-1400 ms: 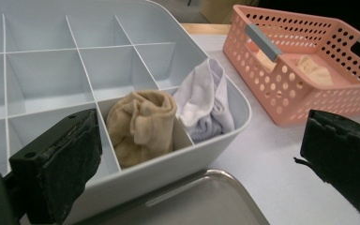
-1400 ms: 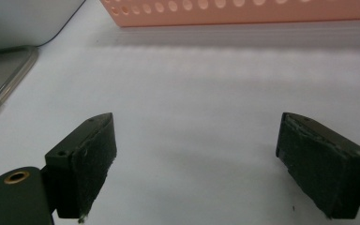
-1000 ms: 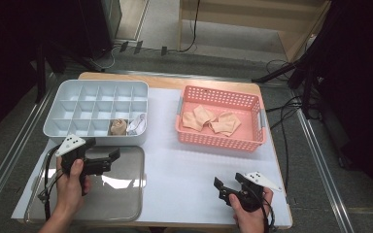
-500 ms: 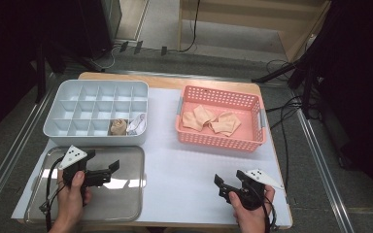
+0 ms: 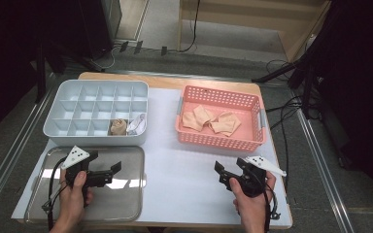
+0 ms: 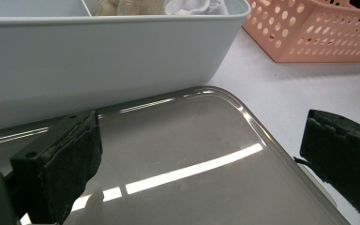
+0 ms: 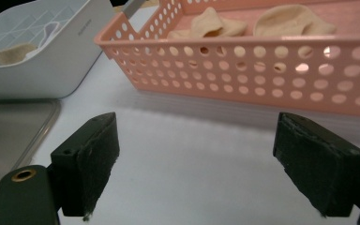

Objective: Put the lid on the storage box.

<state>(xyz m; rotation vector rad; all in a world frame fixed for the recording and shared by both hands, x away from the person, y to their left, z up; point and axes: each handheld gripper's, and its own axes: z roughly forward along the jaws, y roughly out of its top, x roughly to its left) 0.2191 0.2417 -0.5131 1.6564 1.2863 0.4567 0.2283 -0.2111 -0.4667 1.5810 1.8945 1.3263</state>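
A grey divided organiser box [image 5: 97,112] sits at the table's rear left, a pink basket [image 5: 219,141] of beige socks [image 5: 211,120] rear right. The left gripper [image 5: 110,171] hovers wide open over the front-left steel tray [image 5: 131,204]; the right gripper [image 5: 226,171], jaws wide and empty, hangs near the front-right edge.

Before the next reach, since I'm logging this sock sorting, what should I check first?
1. Left gripper open, nothing held: ok.
2. Right gripper open, nothing held: ok.
3. Beige socks lying loose in the pink basket: ok.
4. Free cells in the grey divided box: ok, two front cells filled.
5. Bare table between right gripper and basket: ok.
6. Which sock comes next: cannot tell.
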